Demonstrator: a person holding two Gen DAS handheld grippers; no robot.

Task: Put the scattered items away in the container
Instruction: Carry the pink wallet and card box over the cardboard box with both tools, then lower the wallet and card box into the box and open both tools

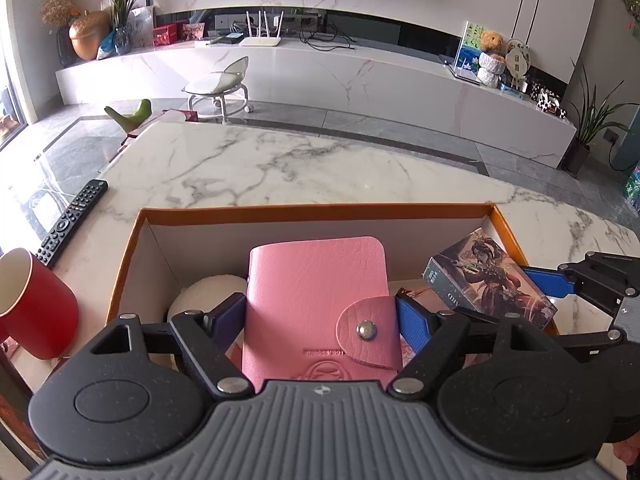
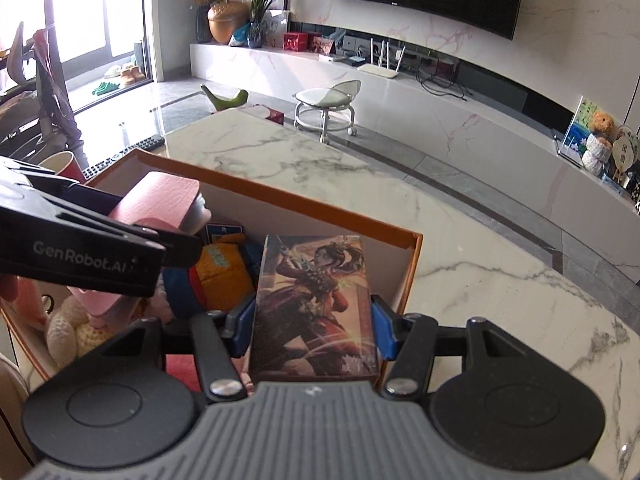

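The orange-rimmed box (image 1: 320, 211) is sitting on the marble table (image 1: 280, 160), holding crocheted toys (image 2: 224, 276). Over it, the left gripper (image 1: 320, 316) is pinching a pink wallet (image 1: 316, 300); the right gripper (image 2: 314, 324) is clamping an illustrated card box (image 2: 314, 300).

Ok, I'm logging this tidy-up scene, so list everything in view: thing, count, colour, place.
wallet: one, pink, snap flap, held over the box
card box: one, illustrated with a figure, held over the box's right end
box: one, orange rim, white inside, on the marble table
knitted items: several, yellow, blue, cream, in the box
cup: one, red, left of the box
remote: one, black, on the table's left edge
stool: one, white, on the floor beyond the table
left gripper: black, blue pads, shut on the wallet
right gripper: black, blue pads, shut on the card box
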